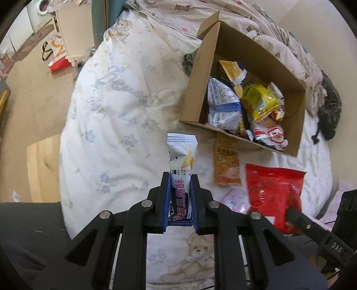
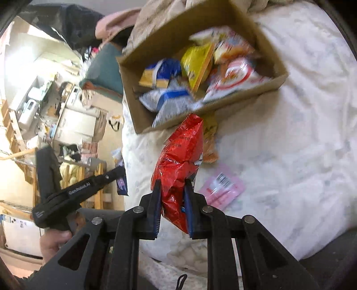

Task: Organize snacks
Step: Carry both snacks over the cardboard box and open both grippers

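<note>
My left gripper (image 1: 180, 178) is shut on a white and purple snack packet (image 1: 181, 156), held upright over the bed, short of the cardboard box (image 1: 194, 89). The box holds several snack bags. My right gripper (image 2: 172, 185) is shut on a red crinkly snack bag (image 2: 180, 147), lifted just in front of the box (image 2: 263, 84). The red bag (image 1: 272, 191) also shows in the left wrist view, with the right gripper's body at the lower right. An orange snack packet (image 1: 226, 162) and a pink packet (image 2: 223, 185) lie on the bed near the box.
The bed has a white floral duvet (image 1: 116, 107) and a checked blanket (image 1: 223, 13) behind the box. A dark garment (image 1: 330, 104) lies at the far right. The wooden floor (image 1: 33, 100) with a red and white bag (image 1: 57, 60) is to the left.
</note>
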The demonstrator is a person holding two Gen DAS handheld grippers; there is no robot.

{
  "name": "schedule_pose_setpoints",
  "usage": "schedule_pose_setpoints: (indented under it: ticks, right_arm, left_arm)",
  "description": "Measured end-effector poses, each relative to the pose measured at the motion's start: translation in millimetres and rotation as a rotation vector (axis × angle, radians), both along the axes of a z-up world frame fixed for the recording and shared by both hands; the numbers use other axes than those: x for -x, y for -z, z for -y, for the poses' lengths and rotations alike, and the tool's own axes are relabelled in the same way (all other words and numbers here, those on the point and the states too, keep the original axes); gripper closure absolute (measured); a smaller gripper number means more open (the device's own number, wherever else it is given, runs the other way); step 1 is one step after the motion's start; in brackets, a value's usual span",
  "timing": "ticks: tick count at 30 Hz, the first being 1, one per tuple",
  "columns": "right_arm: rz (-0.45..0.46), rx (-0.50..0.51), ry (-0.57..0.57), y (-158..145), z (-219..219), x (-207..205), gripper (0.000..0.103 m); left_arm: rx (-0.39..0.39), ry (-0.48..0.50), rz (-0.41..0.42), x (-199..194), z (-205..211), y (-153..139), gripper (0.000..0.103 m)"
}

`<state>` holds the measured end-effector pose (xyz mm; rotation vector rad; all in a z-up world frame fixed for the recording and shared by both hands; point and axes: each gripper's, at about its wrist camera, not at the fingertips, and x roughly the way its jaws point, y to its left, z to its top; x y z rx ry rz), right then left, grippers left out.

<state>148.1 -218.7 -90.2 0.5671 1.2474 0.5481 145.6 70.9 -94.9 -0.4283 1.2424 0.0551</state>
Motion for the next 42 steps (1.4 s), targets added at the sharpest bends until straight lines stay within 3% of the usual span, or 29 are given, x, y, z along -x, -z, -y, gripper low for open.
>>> schedule_pose_setpoints:
  ticks: [5,10,15,23,32,42]
  right_arm:
    - [0.085,0.0,0.083,-19,33,6,0.084]
    - [0.141,-0.025,0.154,-27,54,1,0.084]
    - [0.193,-0.037,0.157,-36,55,-16,0.084]
    - [0.263,0.021,0.131,-49,46,-59,0.084]
    - [0.218,0.065,0.149,-13,46,-117,0.084]
    - [0.166,0.104,0.17,8,54,-135,0.083]
  left_arm:
    - [-0.038,-0.014,0.046,0,-3,-11,0.089]
    - [-0.086,0.05,0.103,-8,13,-30,0.089]
    - [-0.118,0.114,0.165,-25,29,-54,0.089]
    - [-0.144,0.169,0.195,-72,43,-69,0.089]
    - [-0.158,0.206,0.208,-117,62,-56,0.089]
    - [-0.199,0.221,0.202,-131,64,-21,0.089]
